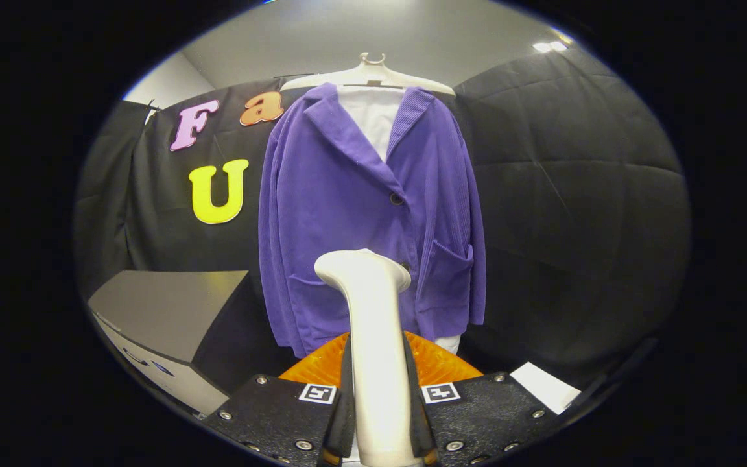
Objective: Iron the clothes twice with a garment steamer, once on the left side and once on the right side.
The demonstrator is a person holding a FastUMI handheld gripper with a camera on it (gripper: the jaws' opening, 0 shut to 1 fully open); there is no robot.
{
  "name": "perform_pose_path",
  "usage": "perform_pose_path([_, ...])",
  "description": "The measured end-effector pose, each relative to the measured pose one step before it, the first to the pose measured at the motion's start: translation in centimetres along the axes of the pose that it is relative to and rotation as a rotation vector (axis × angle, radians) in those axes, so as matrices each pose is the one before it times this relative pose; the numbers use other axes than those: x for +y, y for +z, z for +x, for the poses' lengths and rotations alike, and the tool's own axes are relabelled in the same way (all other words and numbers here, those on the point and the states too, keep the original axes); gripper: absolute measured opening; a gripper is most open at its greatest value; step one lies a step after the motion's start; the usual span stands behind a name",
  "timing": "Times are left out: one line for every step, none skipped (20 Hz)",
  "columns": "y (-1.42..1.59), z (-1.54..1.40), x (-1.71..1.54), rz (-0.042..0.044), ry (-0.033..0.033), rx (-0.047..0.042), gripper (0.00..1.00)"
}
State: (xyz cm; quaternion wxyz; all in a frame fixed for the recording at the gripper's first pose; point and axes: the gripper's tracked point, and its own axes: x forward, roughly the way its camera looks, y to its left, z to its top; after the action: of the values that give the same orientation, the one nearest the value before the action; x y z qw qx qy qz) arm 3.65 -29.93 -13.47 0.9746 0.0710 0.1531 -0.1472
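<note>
- Hanging just ahead, against the black cloth wall [574, 194]: purple jacket [347, 214], buttoned over a white shirt [373, 123], on a pale hanger [368, 74].
- Parked low to the left of the jacket: a grey-topped box [166, 311], closed, contents unseen.
- Patch pockets [448, 272] on the jacket front lying flat, apparently empty.
- Rising between the fingers toward the jacket's lower middle: garment steamer [373, 337], pale handle upright, head level with the bottom button and short of the fabric, orange base [438, 363] behind it.
- Gripper [379, 428] clamped on the steamer handle, both fingers pressed against its sides.
- Judged at the start of a pass, neither side yet visibly treated.
- To do it well: bring the head up to one front panel near the shoulder, draw straight down to the hem, keep the head flat and lightly on the cloth, clear of the buttons; repeat on the other panel.
- Lying to the right of the fingers: a small white card [545, 386].
</note>
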Motion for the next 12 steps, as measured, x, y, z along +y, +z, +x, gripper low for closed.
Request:
perform_pose_path([0.947,-0.151,-0.156,0.00425,0.00055,-0.01447,0.34])
perform_pose_path([0.923,0.011,-0.154,0.00333,-0.00179,-0.01593,0.34])
perform_pose_path([1.101,0.051,-0.312,0.00194,-0.00306,-0.01590,0.34])
perform_pose_path([0.896,0.039,-0.300,-0.00021,-0.00420,-0.01460,0.34])
perform_pose_path([1.085,0.103,-0.366,0.00191,-0.00497,-0.01502,0.33])
perform_pose_path([1.248,0.232,-0.299,0.00473,-0.00339,-0.01735,0.33])
perform_pose_path([1.172,0.226,-0.300,0.00308,-0.00493,-0.01429,0.33])
perform_pose_path([1.083,0.302,-0.440,-0.00460,-0.00794,-0.01838,0.33])
perform_pose_path([1.286,0.288,-0.487,0.00011,-0.00973,-0.02237,0.33])
perform_pose_path([1.088,0.299,-0.476,0.00643,-0.00679,-0.01845,0.33])
perform_pose_path([0.994,0.362,-0.325,0.01356,-0.00310,-0.01545,0.33])
perform_pose_path([0.860,0.328,-0.330,0.01060,-0.00390,-0.01609,0.33])
